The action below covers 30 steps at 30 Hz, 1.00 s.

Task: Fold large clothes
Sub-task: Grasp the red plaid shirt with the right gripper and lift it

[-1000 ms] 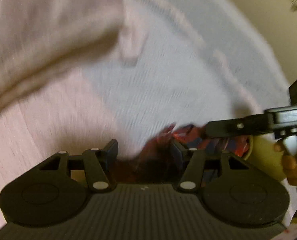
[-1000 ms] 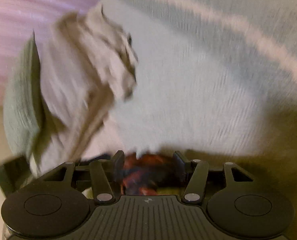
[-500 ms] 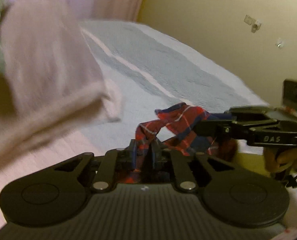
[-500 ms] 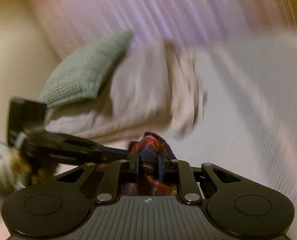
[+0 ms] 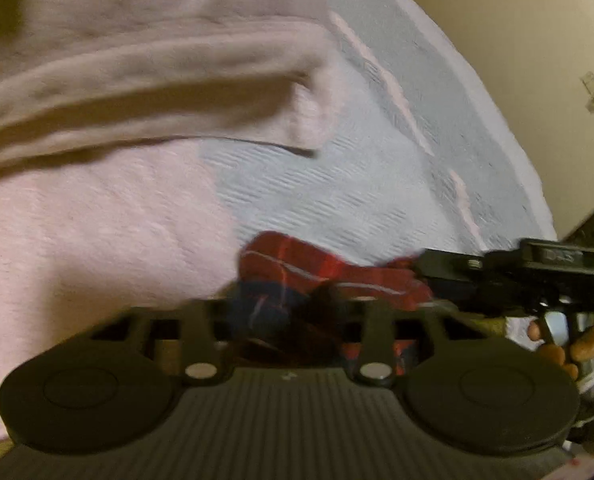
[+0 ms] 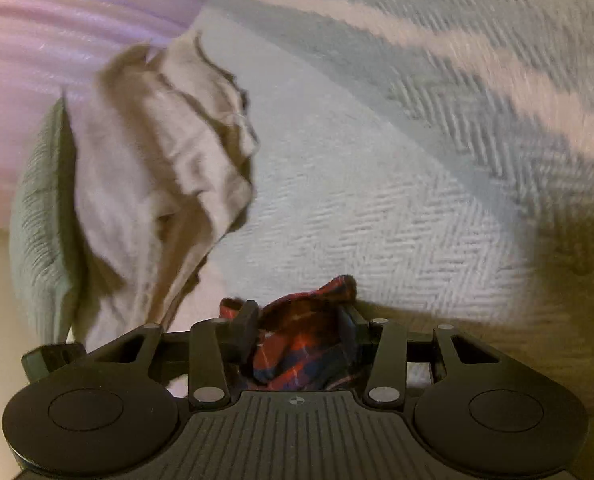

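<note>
Two grippers share one plaid cloth (image 5: 297, 264) low over a bed (image 5: 377, 184), each pinching a bunched part of it. In the left wrist view, the left gripper (image 5: 293, 320) has its jaws drawn close on red-and-blue folds at the near edge of the picture, though blur hides exactly how the pads meet the fabric. The right gripper (image 5: 429, 272) reaches in from the right and bites the same cloth just beside it, with a hand (image 5: 569, 352) on its grip below. In its own view the right gripper (image 6: 301, 332) holds a wad of plaid between jaws that stand only as far apart as the fabric keeps them.

Holding the cloth at two close points likely serves to lift it clear and pull an edge out straight before any fold; the garment looks crumpled and no fold appears made yet.

The bed wears a pale herringbone cover crossed by lighter stripes. A beige blanket (image 6: 165, 168) lies heaped at far left against a green pillow (image 6: 41, 216). A striped curtain (image 6: 57, 20) hangs beyond, and a plain cream wall (image 5: 537, 40) closes the room on the right.
</note>
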Motion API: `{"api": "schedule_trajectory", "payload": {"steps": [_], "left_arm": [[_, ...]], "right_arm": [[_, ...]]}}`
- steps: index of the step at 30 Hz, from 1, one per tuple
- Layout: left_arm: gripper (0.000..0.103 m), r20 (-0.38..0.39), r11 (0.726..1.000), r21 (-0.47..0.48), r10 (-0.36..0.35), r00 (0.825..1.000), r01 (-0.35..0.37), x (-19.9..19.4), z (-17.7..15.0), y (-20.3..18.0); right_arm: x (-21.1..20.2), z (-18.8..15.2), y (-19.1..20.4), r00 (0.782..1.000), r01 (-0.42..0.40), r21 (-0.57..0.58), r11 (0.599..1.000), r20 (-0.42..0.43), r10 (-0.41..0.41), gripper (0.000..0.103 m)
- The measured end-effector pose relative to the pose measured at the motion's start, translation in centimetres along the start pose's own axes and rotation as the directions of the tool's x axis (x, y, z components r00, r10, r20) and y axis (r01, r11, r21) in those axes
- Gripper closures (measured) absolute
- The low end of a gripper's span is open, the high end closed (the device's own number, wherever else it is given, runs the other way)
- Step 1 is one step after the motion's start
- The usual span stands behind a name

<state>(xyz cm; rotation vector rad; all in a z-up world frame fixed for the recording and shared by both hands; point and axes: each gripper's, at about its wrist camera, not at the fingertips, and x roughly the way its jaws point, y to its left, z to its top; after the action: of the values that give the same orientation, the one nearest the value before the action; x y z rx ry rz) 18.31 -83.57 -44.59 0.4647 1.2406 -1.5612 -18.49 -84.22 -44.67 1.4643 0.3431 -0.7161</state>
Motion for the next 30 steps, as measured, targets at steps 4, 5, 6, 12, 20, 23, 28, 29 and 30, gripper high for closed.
{"api": "schedule_trajectory", "payload": {"steps": [4,5,6,12,20,23,28,29,30], "left_arm": [[0.095,0.181,0.988,0.149,-0.051,0.982,0.023,-3.3,-0.4,-0.9],[0.095,0.197,0.986,0.162,-0.002,0.980,-0.030,-3.2,-0.2,-0.6],[0.095,0.185,0.981,0.163,0.075,0.980,-0.106,-2.3,-0.1,-0.6],[0.087,0.312,0.968,0.134,0.162,0.936,-0.213,-4.4,-0.8,-1.4],[0.079,0.282,0.980,0.170,0.053,0.958,-0.105,-8.1,-6.3,-2.5],[0.079,0.181,0.931,0.259,0.216,0.959,-0.258,-2.6,-7.3,-2.9],[0.086,0.344,0.922,0.136,0.300,0.889,-0.364,-5.6,-4.7,-2.6],[0.085,0.382,0.917,0.133,0.303,0.873,-0.376,-7.1,-5.0,-3.1],[0.082,0.410,0.906,0.136,0.317,0.855,-0.401,-8.6,-5.8,-3.8]], "right_arm": [[-3.6,-1.0,3.3,0.958,-0.108,-0.329,0.938,0.216,0.186,0.103],[-3.7,-0.7,3.9,0.959,-0.064,-0.361,0.931,0.237,0.158,0.103],[-3.1,-0.3,4.0,0.969,0.006,-0.366,0.931,0.231,0.085,0.103],[-6.5,-2.9,4.0,0.938,0.240,-0.366,0.899,0.325,-0.118,0.068],[-11.3,-10.9,1.8,0.941,0.319,-0.526,0.788,0.274,-0.199,0.056],[-7.7,-10.2,-0.9,0.887,0.458,-0.455,0.764,0.298,-0.354,0.064],[-11.1,-9.1,2.1,0.721,0.661,-0.315,0.681,0.518,-0.460,0.069],[-11.5,-10.2,3.3,0.736,0.649,-0.359,0.671,0.519,-0.435,0.068],[-12.0,-11.8,4.7,0.756,0.631,-0.402,0.663,0.512,-0.408,0.064]]}}
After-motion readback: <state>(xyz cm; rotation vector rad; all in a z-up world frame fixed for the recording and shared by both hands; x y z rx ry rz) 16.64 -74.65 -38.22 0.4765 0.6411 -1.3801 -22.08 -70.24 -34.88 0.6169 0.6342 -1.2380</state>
